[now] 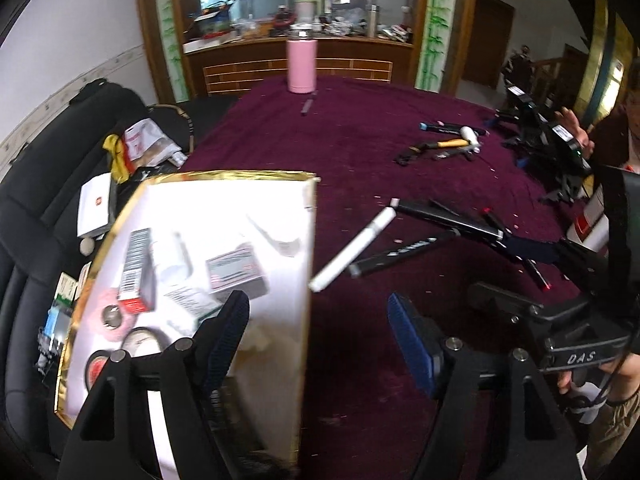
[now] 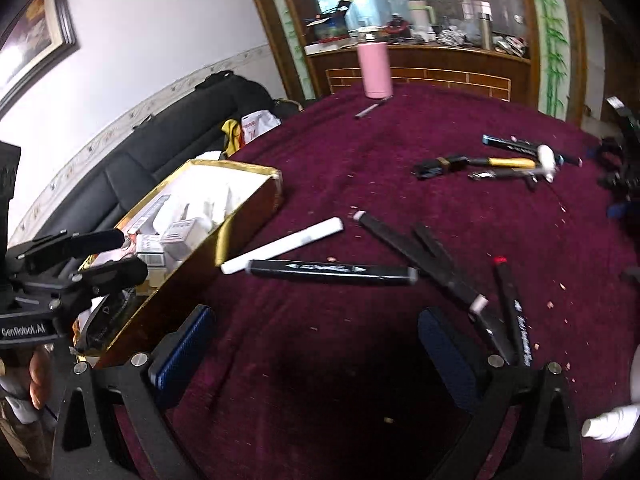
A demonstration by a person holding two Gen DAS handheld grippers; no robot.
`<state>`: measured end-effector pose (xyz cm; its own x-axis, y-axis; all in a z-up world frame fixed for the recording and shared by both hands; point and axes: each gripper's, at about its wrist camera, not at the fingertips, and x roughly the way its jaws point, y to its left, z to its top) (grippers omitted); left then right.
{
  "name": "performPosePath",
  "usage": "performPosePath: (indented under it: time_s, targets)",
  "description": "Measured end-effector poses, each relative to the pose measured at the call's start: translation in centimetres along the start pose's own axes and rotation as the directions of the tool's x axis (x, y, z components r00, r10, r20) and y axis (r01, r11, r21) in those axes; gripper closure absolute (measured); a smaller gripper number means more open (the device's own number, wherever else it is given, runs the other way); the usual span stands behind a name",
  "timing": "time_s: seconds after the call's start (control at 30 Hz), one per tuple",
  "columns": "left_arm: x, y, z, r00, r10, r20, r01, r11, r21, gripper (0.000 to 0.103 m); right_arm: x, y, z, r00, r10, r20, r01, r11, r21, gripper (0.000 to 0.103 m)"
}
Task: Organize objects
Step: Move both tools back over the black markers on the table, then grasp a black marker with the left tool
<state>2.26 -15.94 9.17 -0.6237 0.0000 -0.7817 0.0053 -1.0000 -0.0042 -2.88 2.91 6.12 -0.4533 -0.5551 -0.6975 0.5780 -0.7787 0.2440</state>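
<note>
Gold-rimmed box (image 1: 224, 178) already full of small packs, kept near for more. Loose pens (image 2: 328, 270) beside it on purple cloth (image 2: 320, 160). Left gripper (image 1: 316, 320), right gripper (image 2: 316, 344): both wide, empty.

**Both grippers open and empty, angled down**

The left gripper (image 1: 316, 320) points steeply downward, its two blue-padded fingers (image 1: 224, 340) spread with nothing between them. The right gripper (image 2: 316, 356) tilts down as well, its jaws spread at their widest, blue pads (image 2: 180, 352) bare and clear of any object. In the right wrist view a hand (image 2: 38, 380) grips the left gripper's handle at the lower left edge. In the left wrist view another hand (image 1: 580, 376) holds the right gripper's handle at the right.
</note>
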Motion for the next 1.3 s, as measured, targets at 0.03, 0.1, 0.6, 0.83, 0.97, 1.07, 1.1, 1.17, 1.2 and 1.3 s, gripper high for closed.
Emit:
performPosePath:
  time_s: [0.03, 0.1, 0.6, 0.83, 0.97, 1.07, 1.1, 1.17, 1.2, 1.3]
  targets:
    - [0.1, -0.4, 0.1, 1.000, -0.004, -0.001, 0.004, 1.000, 0.008, 0.032, -0.3, -0.7, -0.2, 1.000, 0.004, 0.006, -0.004, 1.000, 0.015, 0.000]
    - [0.6, -1.4, 0.3, 1.000, -0.011, -0.009, 0.011, 1.000, 0.026, 0.032, -0.7, -1.6, -0.2, 1.000, 0.012, 0.013, -0.012, 0.999, 0.034, 0.000]
    - [6.1, -6.4, 2.6, 0.997, 0.028, -0.072, -0.011, 0.975, 0.223, 0.032, -2.9, -5.9, 0.0, 0.998, -0.051, 0.038, 0.045, 0.989, 0.142, 0.000]
    - [10.4, -9.4, 3.7, 0.993, 0.020, -0.117, 0.024, 0.932, 0.362, 0.032, -2.9, -6.3, 0.0, 0.998, -0.056, 0.041, 0.049, 0.987, 0.153, 0.000]
    - [12.8, -10.1, 3.2, 0.987, 0.034, -0.157, 0.029, 0.922, 0.385, 0.032, -2.8, -6.7, -0.1, 0.998, -0.056, 0.040, 0.049, 0.986, 0.161, 0.000]
    - [13.1, -10.4, 3.0, 0.988, 0.015, -0.152, 0.044, 0.923, 0.382, 0.038, -2.8, -6.7, -0.1, 0.998, -0.057, 0.037, 0.050, 0.985, 0.163, 0.000]
    - [13.1, -10.4, 3.0, 0.988, -0.003, -0.156, 0.062, 0.926, 0.372, 0.045, -2.8, -6.7, -0.1, 0.998, -0.057, 0.037, 0.050, 0.985, 0.164, 0.000]
    - [13.0, -10.6, 2.9, 0.983, -0.047, -0.176, 0.109, 0.925, 0.365, 0.076, -2.7, -6.7, -0.1, 0.998, -0.058, 0.036, 0.051, 0.985, 0.165, 0.000]
    - [12.9, -10.8, 2.8, 0.983, -0.045, -0.176, 0.109, 0.921, 0.373, 0.080, -2.7, -6.8, -0.1, 0.998, -0.058, 0.037, 0.052, 0.985, 0.165, 0.000]
    - [12.7, -11.9, 2.1, 0.987, -0.018, -0.158, 0.082, 0.910, 0.407, 0.089, -2.8, -6.8, -0.1, 0.998, -0.059, 0.039, 0.051, 0.984, 0.168, 0.000]
